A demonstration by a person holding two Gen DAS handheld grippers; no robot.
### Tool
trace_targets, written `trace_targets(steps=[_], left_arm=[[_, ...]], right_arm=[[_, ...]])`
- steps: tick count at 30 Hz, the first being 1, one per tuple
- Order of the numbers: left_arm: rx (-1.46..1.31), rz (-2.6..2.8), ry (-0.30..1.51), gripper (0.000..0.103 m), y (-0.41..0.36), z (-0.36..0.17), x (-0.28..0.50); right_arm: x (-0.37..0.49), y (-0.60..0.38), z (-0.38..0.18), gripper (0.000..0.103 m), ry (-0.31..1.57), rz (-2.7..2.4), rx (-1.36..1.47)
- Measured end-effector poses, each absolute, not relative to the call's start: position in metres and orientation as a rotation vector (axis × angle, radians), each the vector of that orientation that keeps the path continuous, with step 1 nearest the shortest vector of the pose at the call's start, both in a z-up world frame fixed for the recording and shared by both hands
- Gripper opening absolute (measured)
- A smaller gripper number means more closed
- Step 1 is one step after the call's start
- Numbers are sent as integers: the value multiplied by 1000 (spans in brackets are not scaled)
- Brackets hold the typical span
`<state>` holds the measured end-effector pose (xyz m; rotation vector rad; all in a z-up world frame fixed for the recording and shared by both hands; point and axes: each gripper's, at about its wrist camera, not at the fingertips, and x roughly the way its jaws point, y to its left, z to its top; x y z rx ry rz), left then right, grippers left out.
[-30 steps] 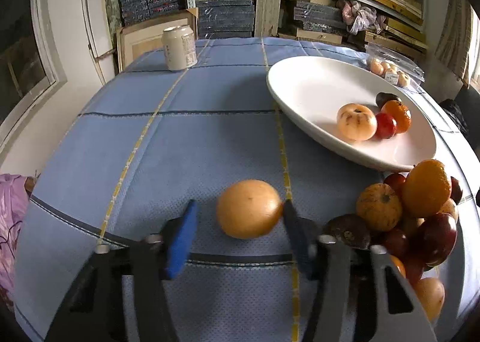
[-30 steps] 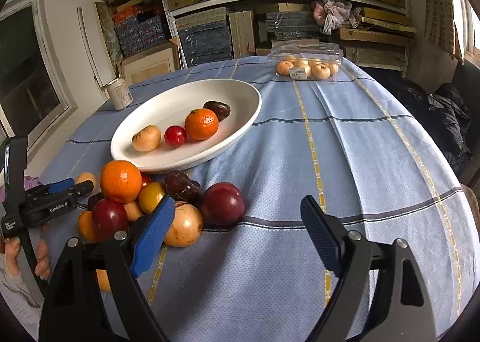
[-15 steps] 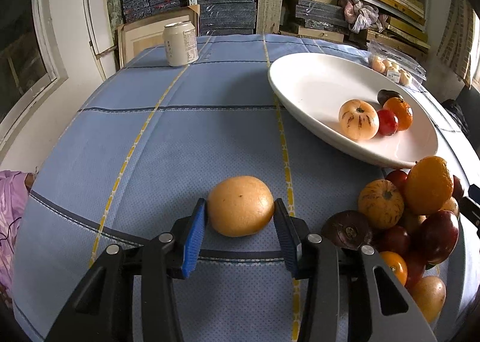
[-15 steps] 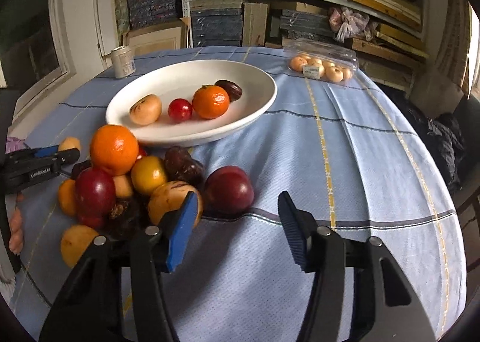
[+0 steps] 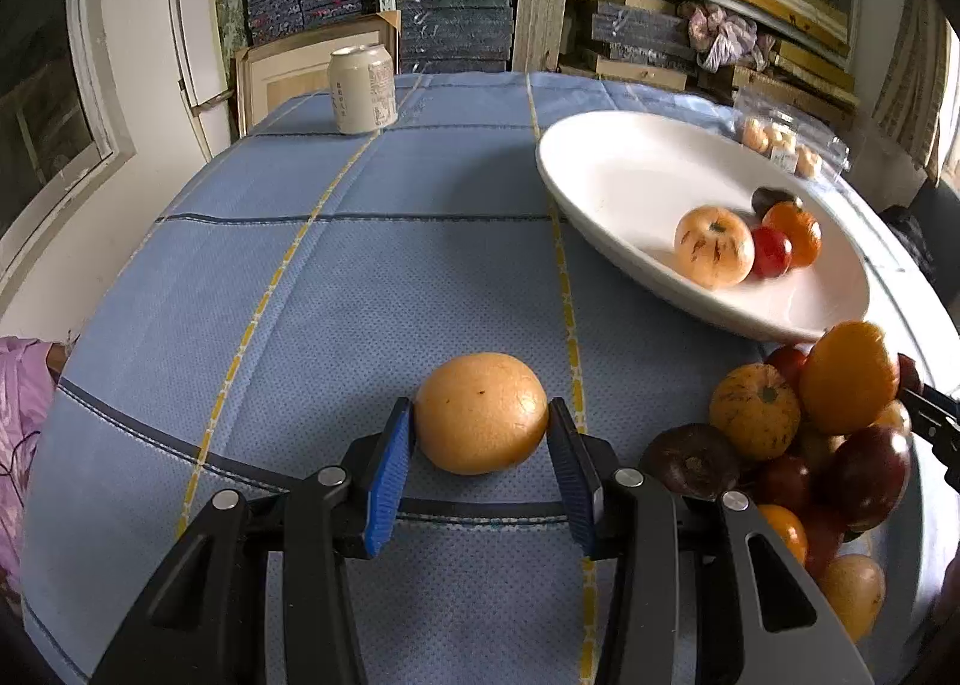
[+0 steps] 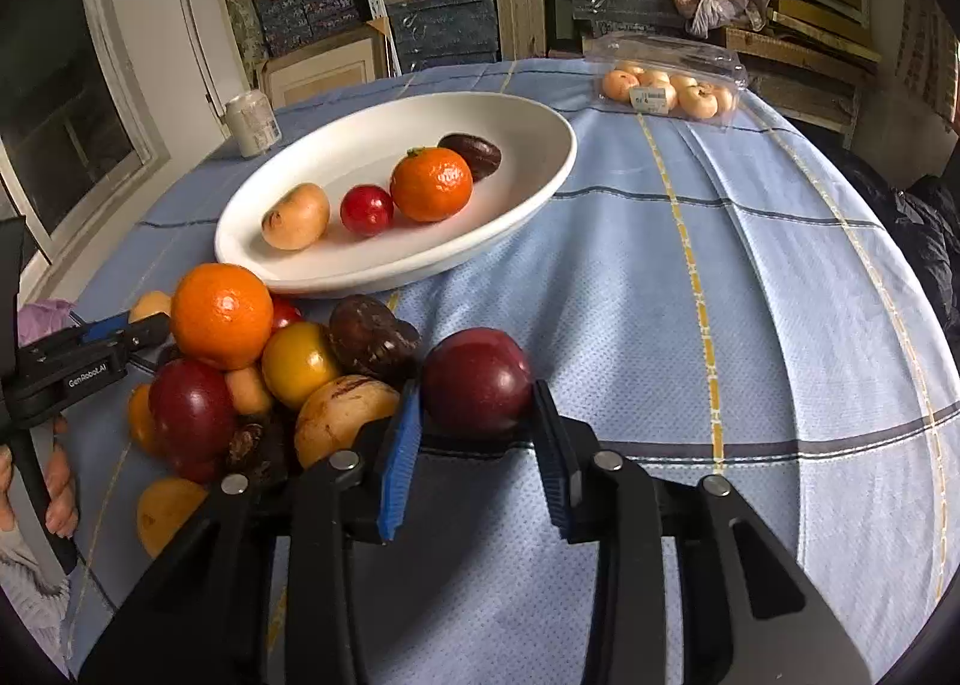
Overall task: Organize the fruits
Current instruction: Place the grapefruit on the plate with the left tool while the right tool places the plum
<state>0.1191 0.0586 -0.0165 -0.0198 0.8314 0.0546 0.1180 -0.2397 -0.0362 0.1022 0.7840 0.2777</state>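
My left gripper (image 5: 480, 445) is shut on a pale orange round fruit (image 5: 480, 412) that rests on the blue tablecloth. My right gripper (image 6: 477, 427) is shut on a dark red plum (image 6: 477, 373) at the right edge of the fruit pile (image 6: 252, 373). The pile also shows at the right in the left wrist view (image 5: 810, 433). A white oval bowl (image 6: 336, 156) behind the pile holds a mandarin (image 6: 431, 184), a small red fruit (image 6: 366, 209), a pale fruit (image 6: 296, 217) and a dark brown fruit (image 6: 471, 155).
A drink can (image 5: 363, 87) stands at the far left of the table. A clear plastic box of small pale fruits (image 6: 666, 84) lies at the far right. Shelves of stacked boards stand behind the table. A window is at the left.
Both grippers have closed. The left jaws came in onto the pale orange fruit. The right gripper moved forward to the plum and closed on it.
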Motion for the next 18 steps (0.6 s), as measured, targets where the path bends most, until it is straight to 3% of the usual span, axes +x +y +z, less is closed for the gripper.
trace_targets(steps=[4,10,18], left_arm=[[-93,43,769,45,67,9,115],[-61,4,755,45,45,46,158],[-32,-24,839,46,12,21,229]], right_arm=[[113,-254,-6,35,680,281,183],[160,-233,22,36,695,336,182],[227,-180,17,36,764,403,114]])
